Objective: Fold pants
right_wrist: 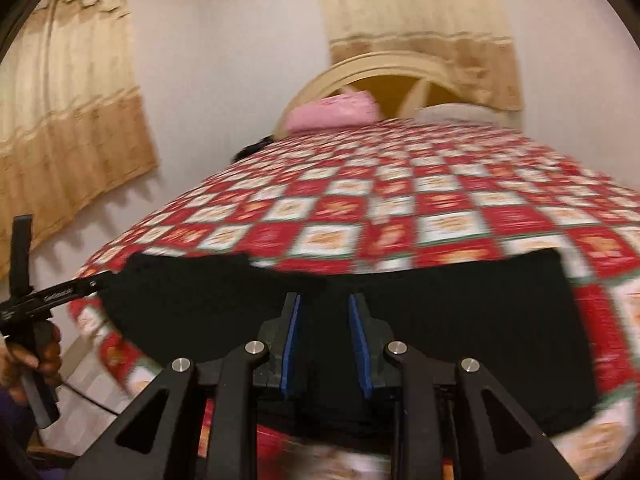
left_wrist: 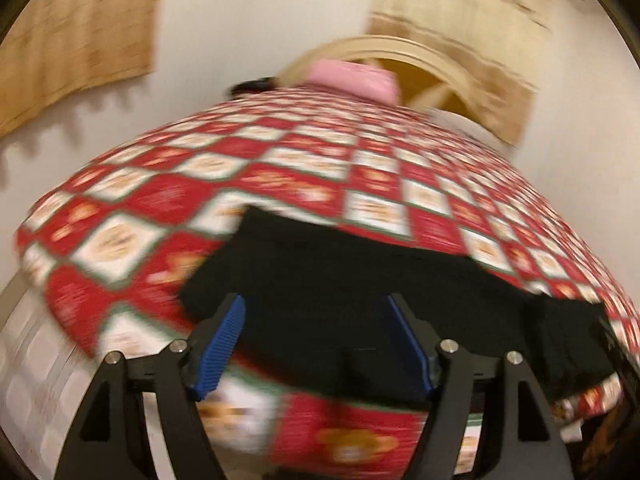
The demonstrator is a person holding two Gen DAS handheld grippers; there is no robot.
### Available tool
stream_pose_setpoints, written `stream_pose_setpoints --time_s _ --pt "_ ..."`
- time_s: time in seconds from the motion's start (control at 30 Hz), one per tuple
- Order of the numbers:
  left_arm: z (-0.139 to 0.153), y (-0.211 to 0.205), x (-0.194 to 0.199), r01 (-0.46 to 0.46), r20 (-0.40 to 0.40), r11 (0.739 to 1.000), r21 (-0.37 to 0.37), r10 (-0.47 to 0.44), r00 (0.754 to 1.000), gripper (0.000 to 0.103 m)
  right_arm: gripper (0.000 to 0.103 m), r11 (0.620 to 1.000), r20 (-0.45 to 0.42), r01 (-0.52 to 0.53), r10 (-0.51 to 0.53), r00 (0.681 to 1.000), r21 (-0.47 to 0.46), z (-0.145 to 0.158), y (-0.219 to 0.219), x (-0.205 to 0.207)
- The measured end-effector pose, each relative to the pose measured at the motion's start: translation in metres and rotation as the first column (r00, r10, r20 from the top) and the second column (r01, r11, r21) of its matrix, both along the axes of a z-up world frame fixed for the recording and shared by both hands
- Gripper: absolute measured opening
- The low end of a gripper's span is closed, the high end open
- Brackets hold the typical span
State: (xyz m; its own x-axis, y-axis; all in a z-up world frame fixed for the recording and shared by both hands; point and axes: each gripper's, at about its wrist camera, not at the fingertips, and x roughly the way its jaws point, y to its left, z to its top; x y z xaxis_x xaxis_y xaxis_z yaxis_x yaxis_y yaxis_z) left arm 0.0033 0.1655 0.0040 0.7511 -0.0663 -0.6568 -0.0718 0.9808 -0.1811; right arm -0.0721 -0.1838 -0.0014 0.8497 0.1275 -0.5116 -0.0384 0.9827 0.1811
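- The left gripper (left_wrist: 316, 344) hangs with its blue pads (left_wrist: 224, 344) spread wide and nothing between them, above the black pants (left_wrist: 360, 280).
- The right gripper (right_wrist: 324, 344) has its jaws narrowly parted, pinching nothing.
- The pants lie flat near the foot of a bed (right_wrist: 400, 200) covered in a red checked quilt.
- A pink pillow (right_wrist: 332, 114) sits by the headboard.

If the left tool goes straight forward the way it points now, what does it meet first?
Most likely the black pants: they lie on the checkered bedspread directly ahead of the open left tool. Blur makes the depth uncertain.
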Motion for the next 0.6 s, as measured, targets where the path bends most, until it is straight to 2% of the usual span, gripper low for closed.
stream_pose_setpoints --time_s 0.07,0.17,0.2,0.27,0.4,0.43,0.5,0.57,0.6 --pt "-0.005 0.016 0.001 -0.065 -0.031 0.998 -0.007 0.064 0.997 0.082 0.026 0.998 -0.020 -0.052 0.053 0.998 0.039 -0.006 0.022 0.010" --pt "-0.015 0.029 0.006 -0.111 -0.071 0.992 -0.060 0.107 0.992 0.082 0.028 0.992 -0.036 -0.093 0.096 0.995 0.091 -0.013 0.046 0.017" --pt "-0.019 0.030 0.009 -0.112 -0.086 0.990 -0.089 0.105 0.991 0.082 0.031 0.989 -0.042 -0.108 0.113 0.993 0.096 -0.017 0.052 0.016" --pt "-0.026 0.032 0.015 -0.111 -0.114 0.984 -0.138 0.095 0.989 0.082 0.047 0.989 -0.054 -0.121 0.126 0.991 0.086 -0.022 0.059 0.014" --pt "-0.037 0.028 0.030 -0.133 -0.153 0.971 -0.200 0.103 0.983 0.082 0.050 0.988 -0.083 -0.118 0.126 0.989 0.101 -0.031 0.059 0.004" --pt "-0.038 0.026 0.033 -0.136 -0.156 0.967 -0.215 0.104 0.982 0.080 0.050 0.988 -0.085 -0.109 0.119 0.989 0.110 -0.031 0.056 0.002" --pt "-0.040 0.024 0.036 -0.143 -0.165 0.962 -0.234 0.106 0.981 0.070 0.050 0.987 -0.081 -0.087 0.098 0.992 0.134 -0.032 0.049 0.001" --pt "-0.039 0.022 0.036 -0.155 -0.160 0.966 -0.209 0.123 0.979 0.053 0.050 0.986 -0.081 -0.071 0.084 0.993 0.152 -0.032 0.044 0.001" --pt "-0.039 0.021 0.036 -0.156 -0.155 0.968 -0.195 0.126 0.980 0.050 0.050 0.985 -0.084 -0.066 0.080 0.993 0.157 -0.032 0.042 0.000"
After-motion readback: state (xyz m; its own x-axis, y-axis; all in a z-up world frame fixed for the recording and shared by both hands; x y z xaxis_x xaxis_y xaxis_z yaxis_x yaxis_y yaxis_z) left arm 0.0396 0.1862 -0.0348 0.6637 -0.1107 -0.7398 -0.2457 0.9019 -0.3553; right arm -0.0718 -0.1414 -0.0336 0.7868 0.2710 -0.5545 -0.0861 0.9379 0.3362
